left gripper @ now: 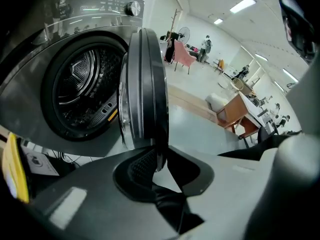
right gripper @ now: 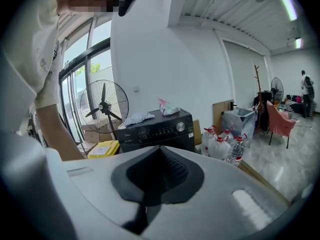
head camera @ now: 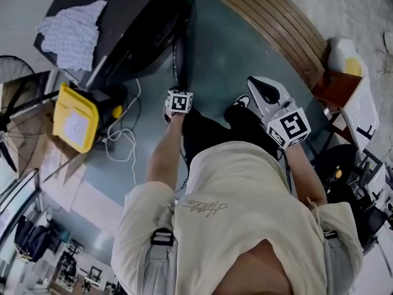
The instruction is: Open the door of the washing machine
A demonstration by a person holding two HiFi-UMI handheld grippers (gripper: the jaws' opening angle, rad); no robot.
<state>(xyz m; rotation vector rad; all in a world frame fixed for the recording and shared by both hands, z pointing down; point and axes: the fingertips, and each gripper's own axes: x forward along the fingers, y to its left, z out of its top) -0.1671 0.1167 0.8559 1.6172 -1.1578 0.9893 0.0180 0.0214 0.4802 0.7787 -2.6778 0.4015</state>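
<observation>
Left gripper [left gripper: 158, 158] clamps door [left gripper: 145, 84] edge; drum [left gripper: 82, 90] shows only there; right gripper [right gripper: 161, 160] closed, empty.

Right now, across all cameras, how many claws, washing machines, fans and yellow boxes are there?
Claws: 2, left claw and right claw
Washing machine: 1
Fans: 2, near fan and far fan
Yellow box: 1
Total: 6
</observation>
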